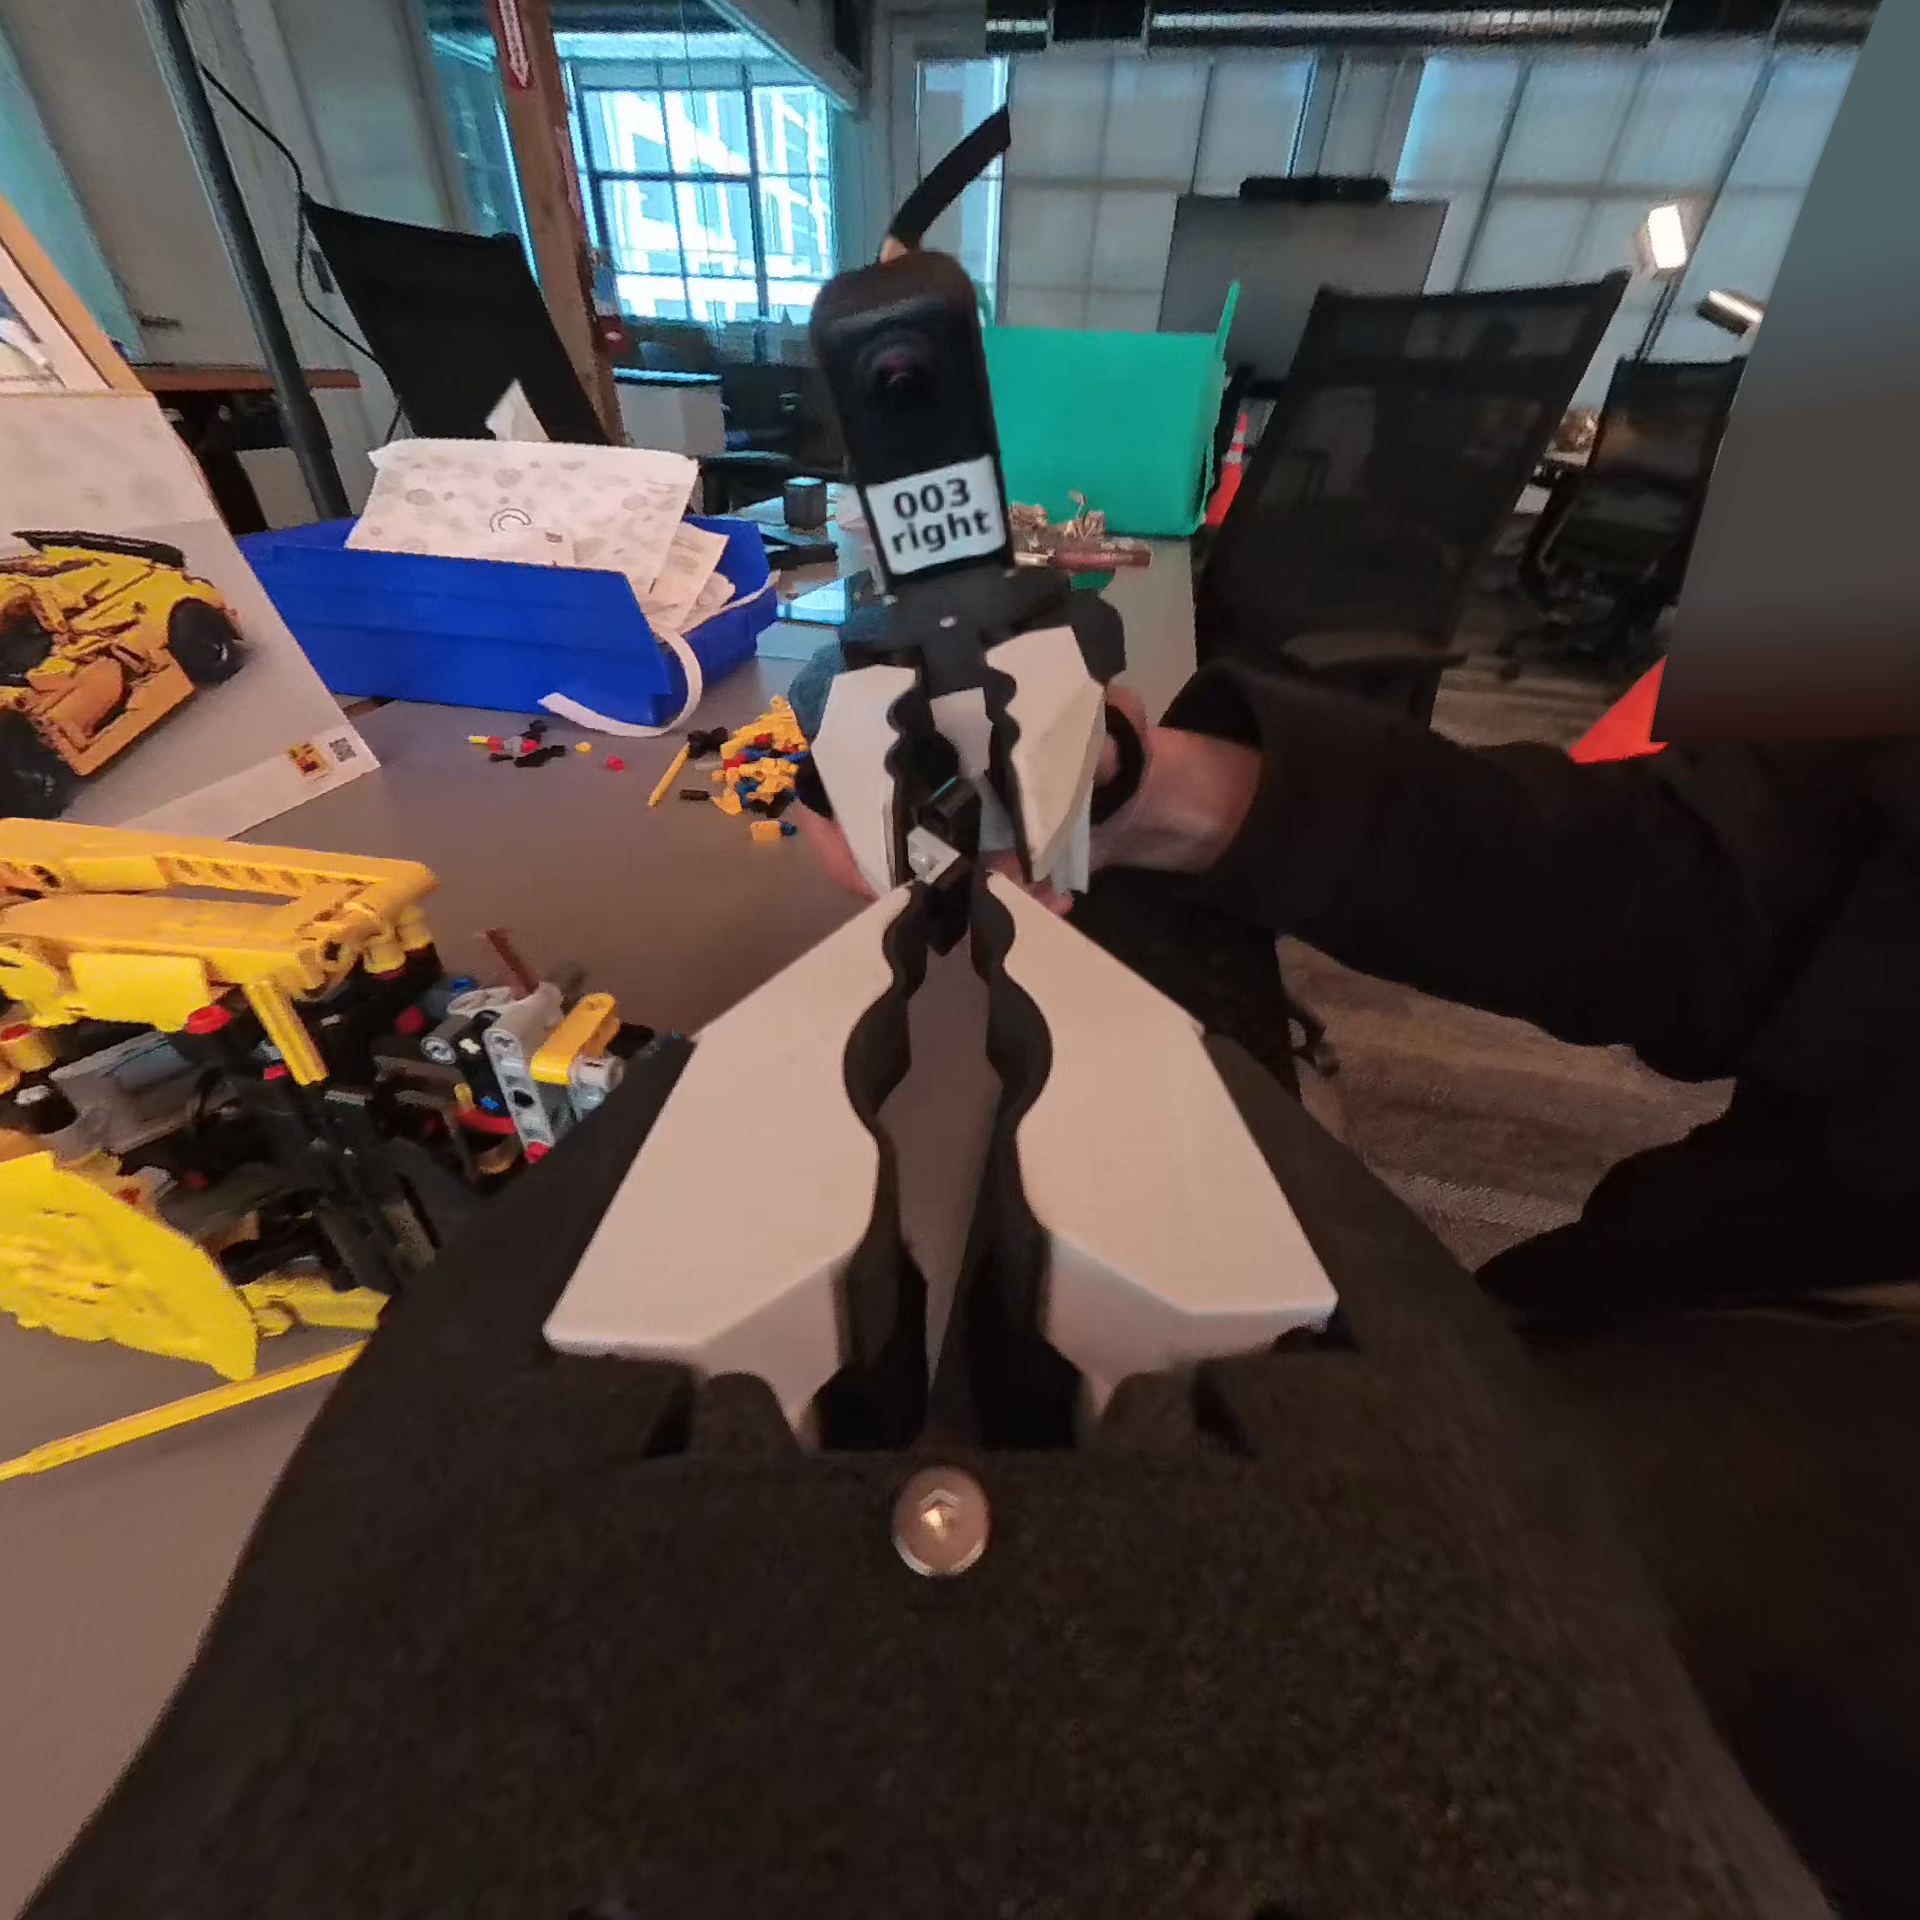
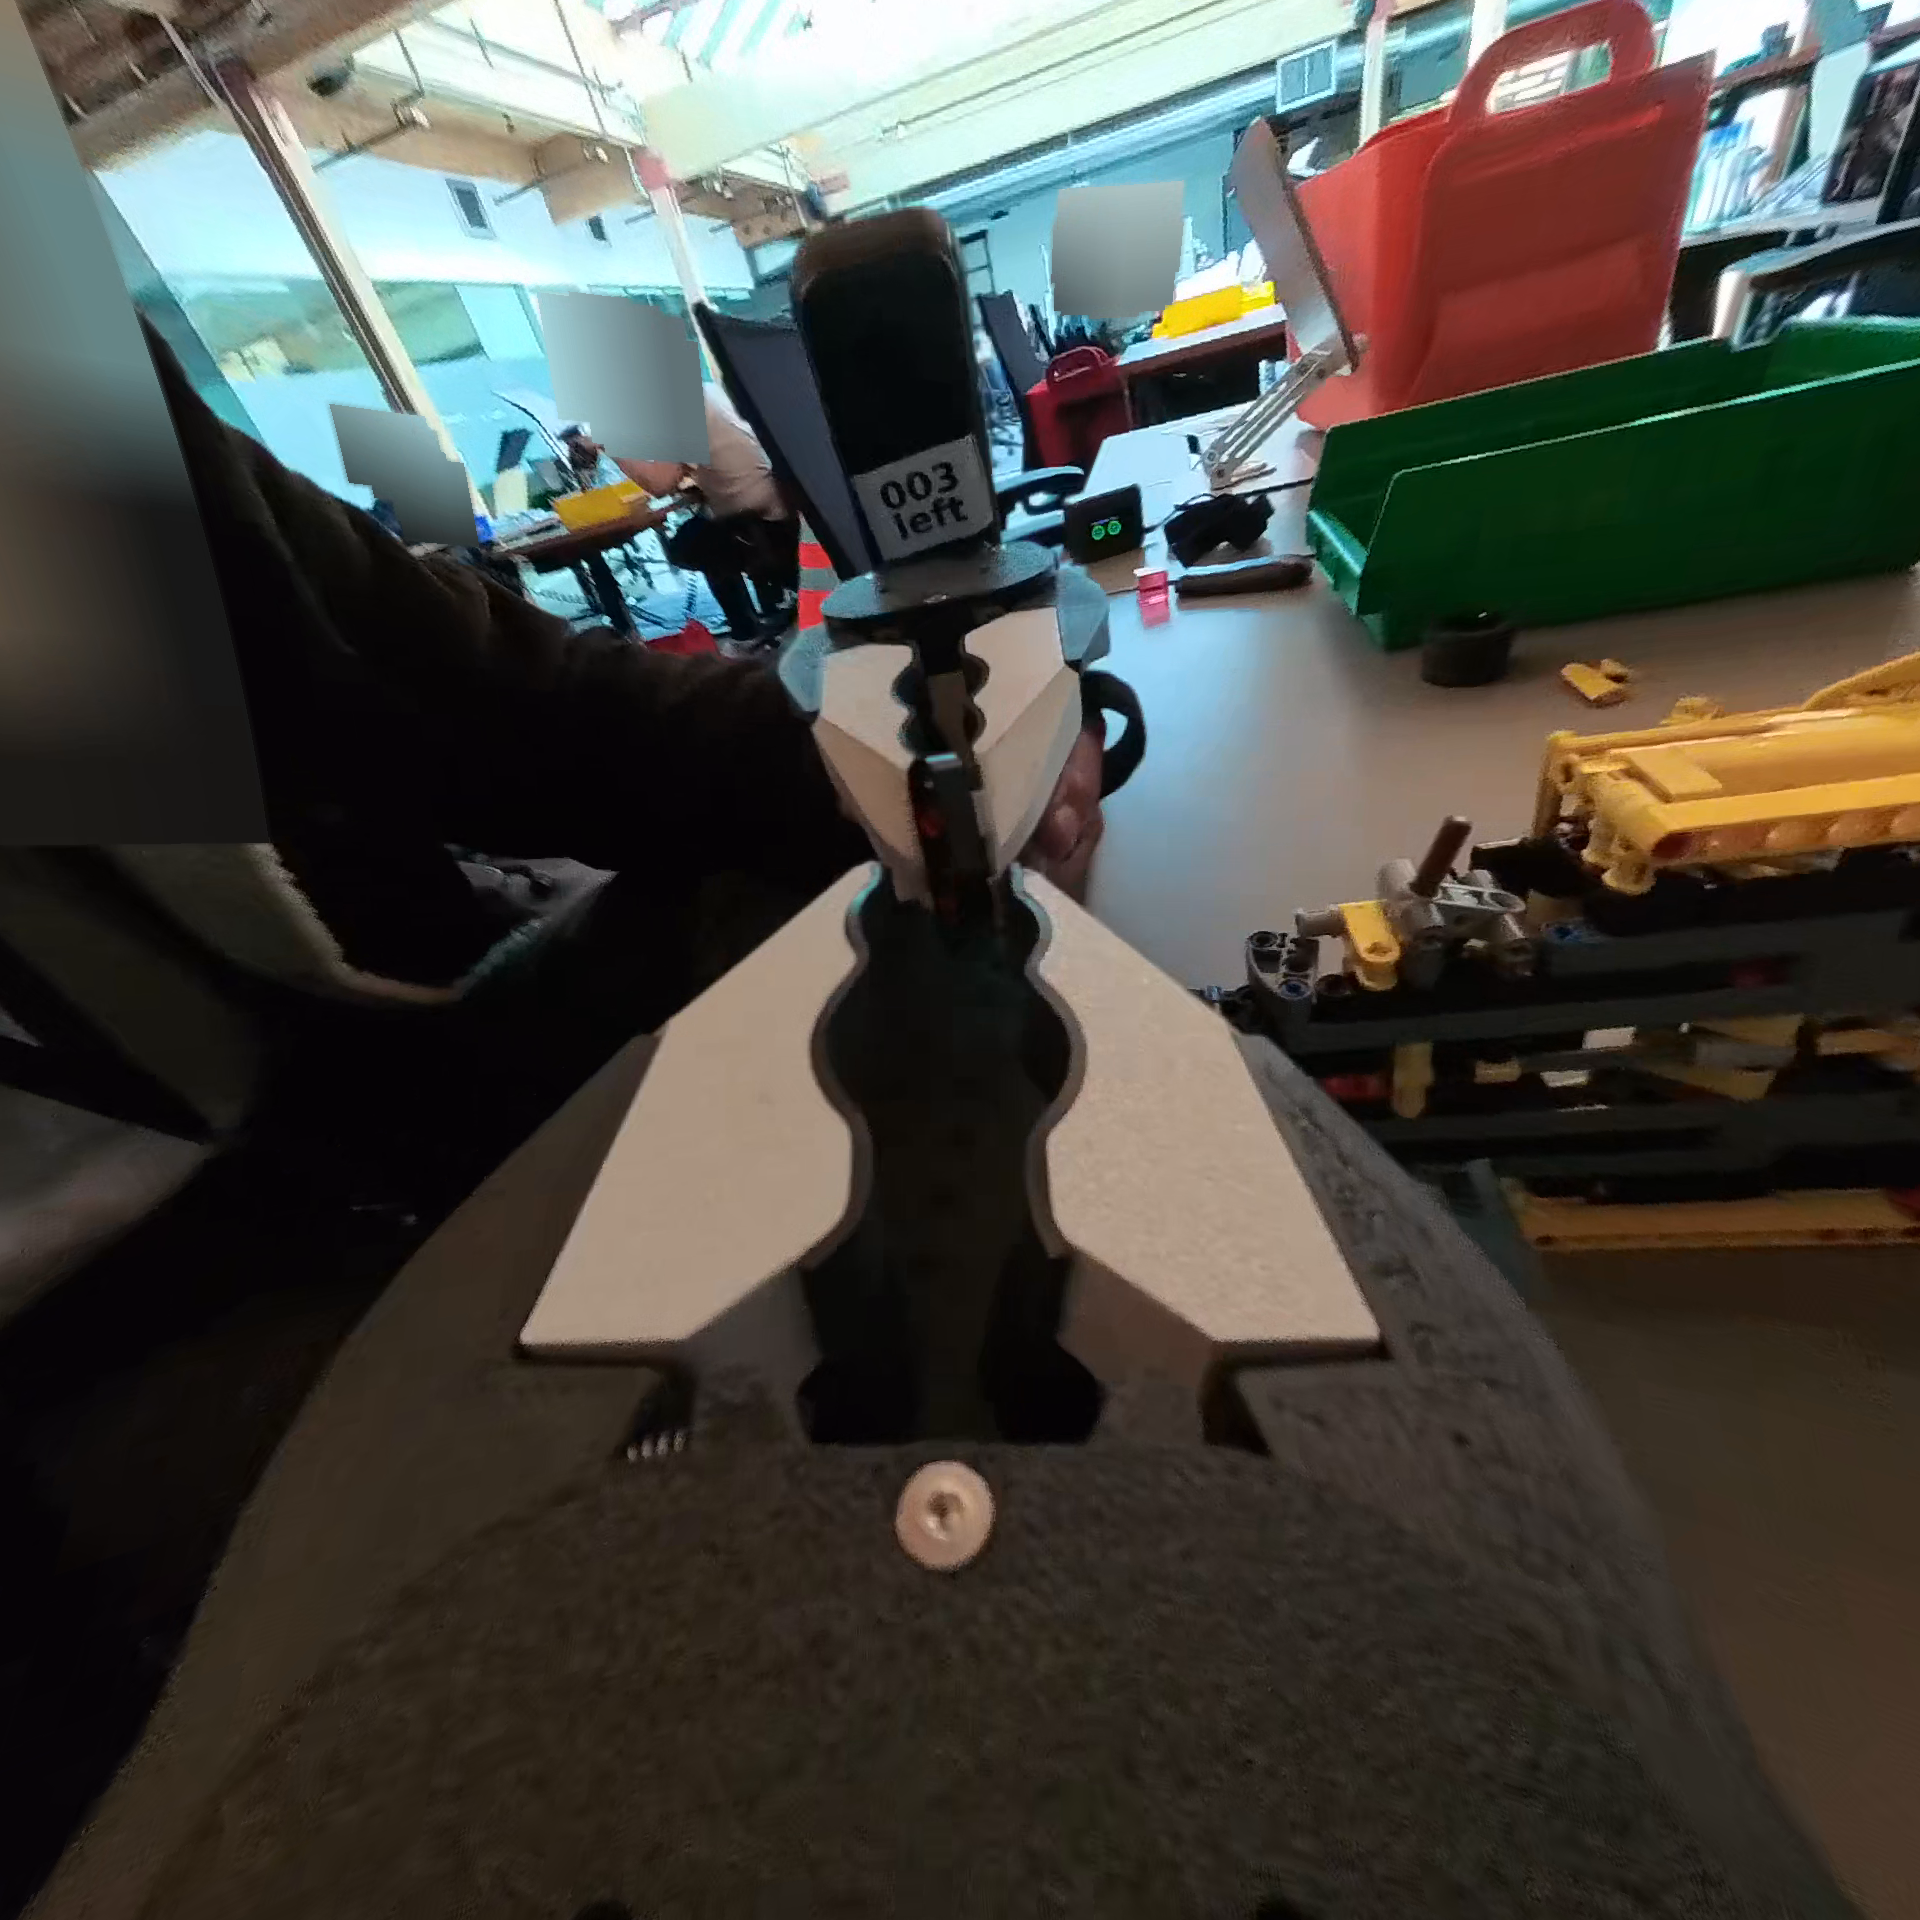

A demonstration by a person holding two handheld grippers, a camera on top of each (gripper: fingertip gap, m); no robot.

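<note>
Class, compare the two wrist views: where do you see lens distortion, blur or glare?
Left wrist view: wide-angle lens bows the distant window frames; the yellow toy-brick vehicle smears near the left edge. Right wrist view: the bright ceiling is blown out, and the red fabric bag with handles looks soft and leans inward.

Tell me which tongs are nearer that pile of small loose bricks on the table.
Right. The right tongs hang close beside the loose bricks; the left tongs meet them tip to tip, from farther back.
</note>
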